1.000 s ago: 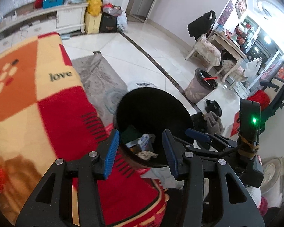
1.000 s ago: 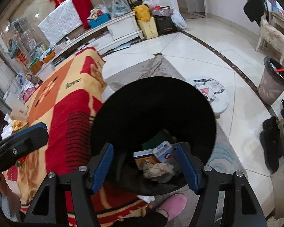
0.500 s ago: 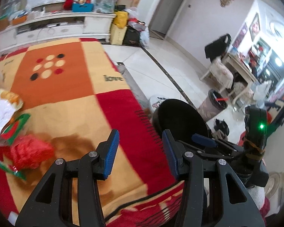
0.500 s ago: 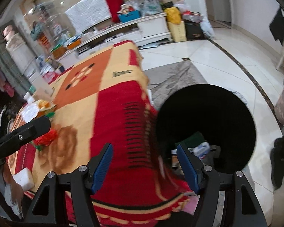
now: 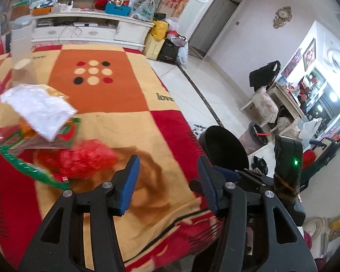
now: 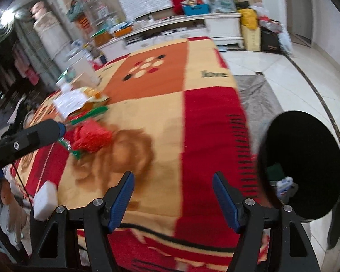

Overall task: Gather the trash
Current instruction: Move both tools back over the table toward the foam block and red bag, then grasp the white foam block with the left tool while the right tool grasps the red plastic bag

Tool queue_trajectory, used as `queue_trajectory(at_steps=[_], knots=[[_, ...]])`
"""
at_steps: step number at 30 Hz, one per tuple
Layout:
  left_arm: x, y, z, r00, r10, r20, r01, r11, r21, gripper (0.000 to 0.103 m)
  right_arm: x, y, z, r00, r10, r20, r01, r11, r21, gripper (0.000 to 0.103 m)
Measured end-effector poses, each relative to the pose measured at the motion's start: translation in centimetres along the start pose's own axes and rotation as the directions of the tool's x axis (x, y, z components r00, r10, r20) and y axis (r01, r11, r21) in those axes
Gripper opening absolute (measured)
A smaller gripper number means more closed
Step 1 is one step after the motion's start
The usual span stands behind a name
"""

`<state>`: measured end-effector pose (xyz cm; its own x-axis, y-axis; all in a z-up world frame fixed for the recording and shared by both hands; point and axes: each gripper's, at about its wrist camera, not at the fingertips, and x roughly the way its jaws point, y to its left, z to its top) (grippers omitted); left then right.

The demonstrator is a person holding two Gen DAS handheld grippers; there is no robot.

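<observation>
Both tools are spread wide with nothing between their blue pads. Ahead and to the left of the left tool [image 5: 167,181] a crumpled red wrapper [image 5: 83,161] lies on the blanket-covered worktop [image 5: 124,104], touching green-edged packets [image 5: 22,156] under a white paper [image 5: 38,111]. Right of the right tool [image 6: 173,198] stands the black bin [image 6: 303,158], holding scraps, just beside the worktop edge.

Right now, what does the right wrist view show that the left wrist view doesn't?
Only the right wrist view shows the trash inside the black bin and a white block at the table's near edge. Only the left wrist view shows the second bin across the floor. Both show the red crumpled wrapper on the blanket, and both grippers open and empty.
</observation>
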<state>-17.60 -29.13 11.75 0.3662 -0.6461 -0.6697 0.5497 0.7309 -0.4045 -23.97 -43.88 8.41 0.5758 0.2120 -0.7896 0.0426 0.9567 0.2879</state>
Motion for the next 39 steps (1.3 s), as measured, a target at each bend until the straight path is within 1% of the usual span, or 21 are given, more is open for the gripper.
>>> queue_trajectory(at_steps=[3, 6, 9, 12, 15, 19, 20, 21, 23, 26, 27, 28, 29, 32, 35, 38, 39], knots=[[-1.3, 1.3, -0.2, 1.0, -0.002, -0.009, 0.001, 1.0, -0.016, 0.051, 0.8, 2.1, -0.2, 0.999, 0.041, -0.021, -0.042, 0.999, -0.035, 0.069], [-2.9, 2.8, -0.3, 1.0, -0.01, -0.01, 0.01, 0.999, -0.042, 0.051, 1.6, 4.6, -0.7, 0.992, 0.11, -0.053, -0.114, 0.991, -0.075, 0.069], [-5.5, 4.7, -0.8, 1.0, 0.024, 0.007, -0.024, 0.999, -0.039, 0.051, 2.4, 6.9, -1.1, 0.985, 0.148, -0.084, -0.157, 0.98, -0.124, 0.069], [-7.4, 6.9, -2.1, 0.997, 0.074, -0.014, -0.075, 0.997, -0.036, 0.052, 3.2, 8.8, -1.4, 0.98, 0.166, -0.113, -0.183, 0.969, -0.163, 0.069], [-8.6, 9.2, -4.0, 0.992, 0.113, -0.056, -0.115, 0.992, -0.051, 0.054, 4.1, 9.5, -1.4, 0.978, 0.161, -0.129, -0.182, 0.969, -0.168, 0.069], [-9.4, 11.2, -7.1, 0.986, 0.101, -0.132, -0.11, 0.992, -0.062, 0.055, 4.6, 9.6, -1.1, 0.98, 0.14, -0.141, -0.163, 0.972, -0.167, 0.069], [-9.6, 11.4, -7.8, 0.985, 0.098, -0.144, -0.107, 0.993, -0.058, 0.06, 4.8, 9.8, -0.9, 0.98, 0.137, -0.144, -0.161, 0.973, -0.167, 0.069], [-9.6, 11.7, -8.2, 0.984, 0.096, -0.153, -0.105, 0.993, -0.053, 0.067, 4.8, 9.9, -0.9, 0.98, 0.135, -0.145, -0.159, 0.973, -0.168, 0.069], [-9.6, 11.8, -9.3, 0.981, 0.091, -0.17, -0.099, 0.994, -0.04, 0.069, 4.9, 10.1, -0.8, 0.98, 0.133, -0.147, -0.157, 0.974, -0.165, 0.069], [-9.0, 11.3, -10.4, 0.971, 0.119, -0.207, -0.119, 0.993, 0.011, 0.069, 4.9, 10.5, -0.7, 0.98, 0.137, -0.146, -0.16, 0.974, -0.158, 0.071], [-8.7, 11.0, -10.8, 0.966, 0.14, -0.218, -0.135, 0.99, 0.041, 0.069, 5.0, 10.6, -0.6, 0.98, 0.137, -0.145, -0.16, 0.975, -0.157, 0.072], [-8.5, 10.8, -11.1, 0.961, 0.158, -0.225, -0.146, 0.987, 0.068, 0.069, 5.1, 10.7, -0.5, 0.98, 0.138, -0.145, -0.16, 0.975, -0.154, 0.076], [-8.3, 10.6, -11.3, 0.958, 0.175, -0.228, -0.157, 0.983, 0.092, 0.069, 5.0, 10.7, -0.5, 0.98, 0.14, -0.144, -0.161, 0.975, -0.15, 0.078], [-7.7, 10.1, -11.8, 0.947, 0.232, -0.222, -0.201, 0.968, 0.151, 0.069, 5.3, 10.6, -0.2, 0.98, 0.141, -0.143, -0.161, 0.977, -0.141, 0.078], [-7.0, 10.1, -11.9, 0.931, 0.303, -0.205, -0.262, 0.943, 0.204, 0.069, 5.8, 10.2, 0.7, 0.984, 0.129, -0.127, -0.145, 0.981, -0.131, 0.079], [-6.2, 10.0, -12.2, 0.908, 0.376, -0.185, -0.326, 0.911, 0.252, 0.069, 6.2, 9.9, 1.6, 0.986, 0.122, -0.111, -0.135, 0.984, -0.118, 0.079], [-5.9, 10.3, -12.2, 0.902, 0.392, -0.181, -0.342, 0.904, 0.255, 0.069, 6.4, 9.8, 2.2, 0.987, 0.122, -0.102, -0.134, 0.984, -0.117, 0.079]])
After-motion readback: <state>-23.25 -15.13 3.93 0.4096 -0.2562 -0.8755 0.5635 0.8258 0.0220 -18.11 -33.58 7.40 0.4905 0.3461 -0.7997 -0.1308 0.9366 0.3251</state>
